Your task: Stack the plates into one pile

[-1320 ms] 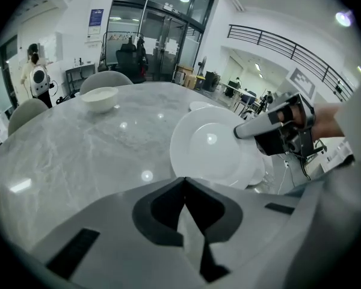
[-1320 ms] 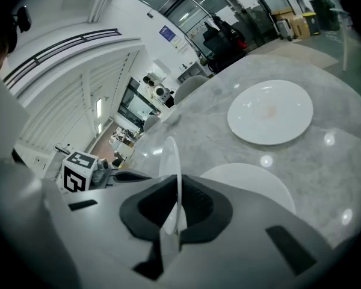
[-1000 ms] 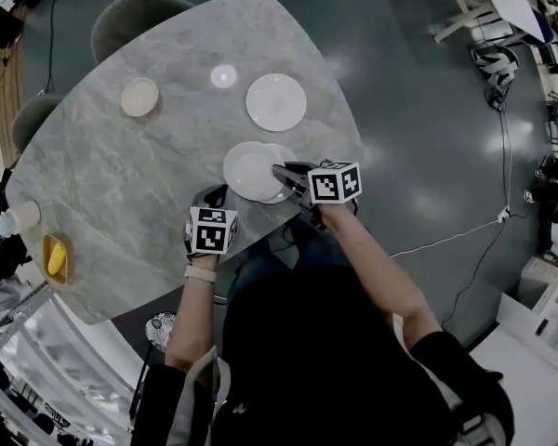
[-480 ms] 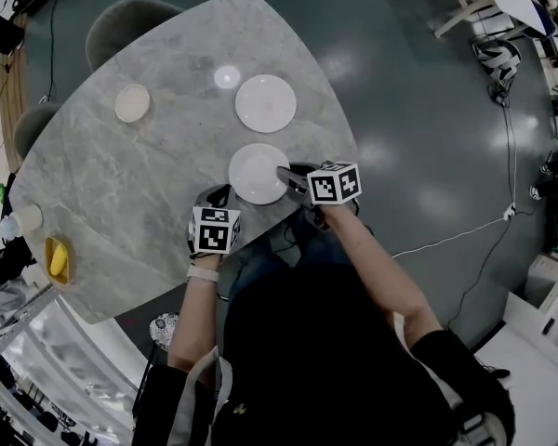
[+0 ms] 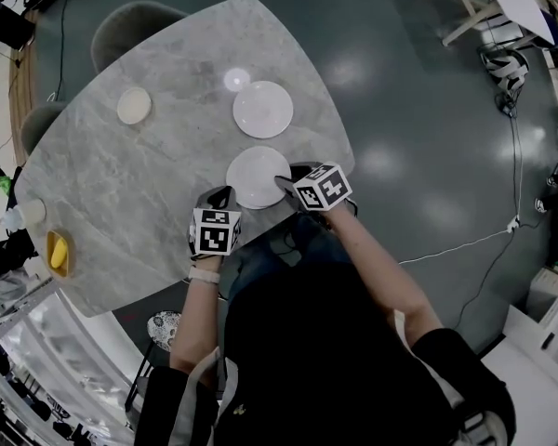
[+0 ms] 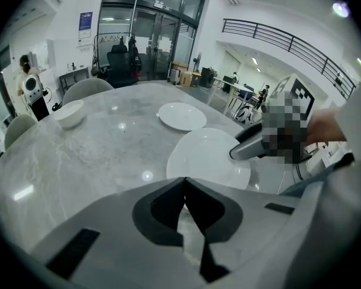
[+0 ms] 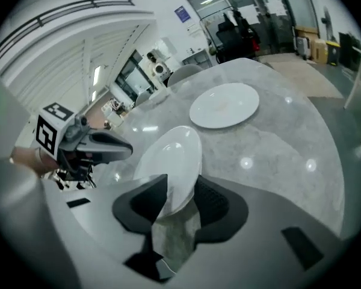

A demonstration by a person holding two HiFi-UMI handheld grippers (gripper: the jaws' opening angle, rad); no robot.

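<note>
The near plate (image 5: 256,177) lies flat on the table (image 5: 121,184), just inside the edge closest to us. Its slightly uneven outline hints at another plate beneath, though we cannot be sure. Its rim sits between the jaws of the right claw (image 5: 283,182), which have just been opening and now stand loosely apart around it rather than pinching it. The far plate (image 5: 263,109) rests apart, further in toward the far edge. We judge the pile unfinished, with that plate left to bring over. The left claw (image 5: 220,193) hovers at the near edge, closed and empty. We count two white plate discs, one small bowl (image 5: 134,105) and one cup (image 5: 28,214).
</note>
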